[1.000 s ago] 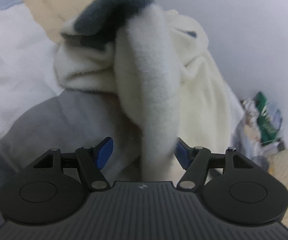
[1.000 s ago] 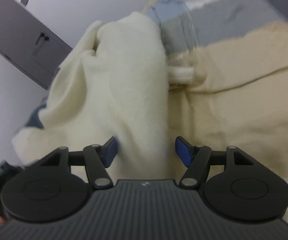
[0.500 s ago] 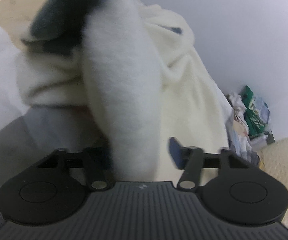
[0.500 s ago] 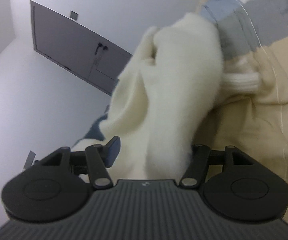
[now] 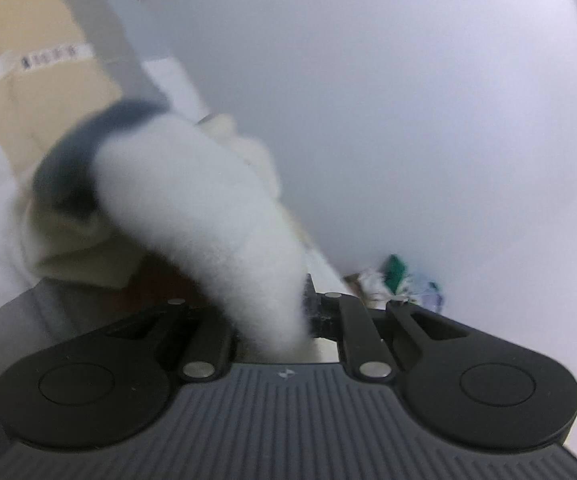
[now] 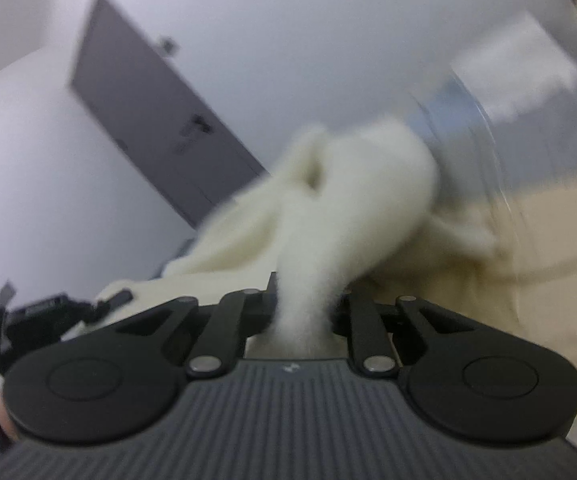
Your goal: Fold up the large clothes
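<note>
While both views are blurred, each one shows the same cream fleece garment [image 5: 192,216] pinched in a gripper. In the left wrist view the left gripper [image 5: 272,320] is clenched on a thick white fold of the garment, which rises from between the jaws and bends to the left. At the far end of this fold there is a dark grey-blue patch [image 5: 76,168]; the right wrist view does not show it. Beyond the garment, to its left, stands a cardboard box [image 5: 28,80] with a label strip, and to its right, low by the white wall, lies a small pile of coloured clutter [image 5: 396,280].

In the right wrist view the right gripper [image 6: 304,316] is closed on a narrower bunch of the garment [image 6: 352,208], which spreads out wider above the jaws. Right of the garment lies beige bedding [image 6: 548,248]. Left of it and farther away is a grey door [image 6: 156,132], which is seen only in this view.
</note>
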Available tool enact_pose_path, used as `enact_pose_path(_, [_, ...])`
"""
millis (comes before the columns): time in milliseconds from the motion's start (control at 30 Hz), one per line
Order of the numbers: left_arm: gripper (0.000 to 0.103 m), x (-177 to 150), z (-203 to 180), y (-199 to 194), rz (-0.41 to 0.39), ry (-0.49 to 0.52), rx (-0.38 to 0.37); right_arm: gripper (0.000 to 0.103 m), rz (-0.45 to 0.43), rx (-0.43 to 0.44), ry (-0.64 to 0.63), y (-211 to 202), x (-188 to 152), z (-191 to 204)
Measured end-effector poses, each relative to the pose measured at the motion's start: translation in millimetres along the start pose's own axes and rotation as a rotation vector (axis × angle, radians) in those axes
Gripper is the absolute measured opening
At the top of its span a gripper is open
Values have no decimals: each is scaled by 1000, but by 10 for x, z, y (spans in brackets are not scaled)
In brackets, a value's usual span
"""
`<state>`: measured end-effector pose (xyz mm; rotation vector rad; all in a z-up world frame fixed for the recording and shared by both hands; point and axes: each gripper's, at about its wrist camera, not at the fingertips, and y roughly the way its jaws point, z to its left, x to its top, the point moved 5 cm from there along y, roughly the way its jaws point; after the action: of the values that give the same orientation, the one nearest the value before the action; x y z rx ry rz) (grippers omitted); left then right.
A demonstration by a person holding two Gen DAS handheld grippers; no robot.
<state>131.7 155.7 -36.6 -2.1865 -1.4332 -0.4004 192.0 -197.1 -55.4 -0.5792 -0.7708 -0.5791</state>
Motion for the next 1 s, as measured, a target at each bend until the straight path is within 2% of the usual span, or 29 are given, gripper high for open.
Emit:
enact_pose_path(67, [13, 41, -139, -148, -1, 59, -18, 17, -24, -15, -79, -130, 89, 233])
enact_pose_path(267, [13, 68, -493, -643, -42, 129, -70, 17, -119, 13, -148, -693, 368, 737])
enact_pose_path(433, [13, 132, -1007, -910, -90, 162, -125, 17, -178, -1, -219, -1103, 745, 1148])
enact_pose_path(600, [13, 390, -1761, -1206, -160, 249, -178, 17, -264, -4, -263, -1511, 1197, 1629])
enact_pose_path(733, [13, 665, -2332, -1452, -216, 336, -205, 17, -343, 41, -264, -1890, 1673, 2083])
enact_pose_path(800, [14, 829, -2606, -1549, -251, 386, -204, 17, -364, 53, -312, -2017, 1902, 2320])
enact_pose_path(867, [14, 1005, -2834, -1587, -275, 395, -213, 17, -373, 55, -362, -2098, 2171, 2558])
enact_pose_path(1000, [14, 1310, -3266, -1660, -323, 414, -245, 17, -397, 40, -378, -2159, 2685, 2865])
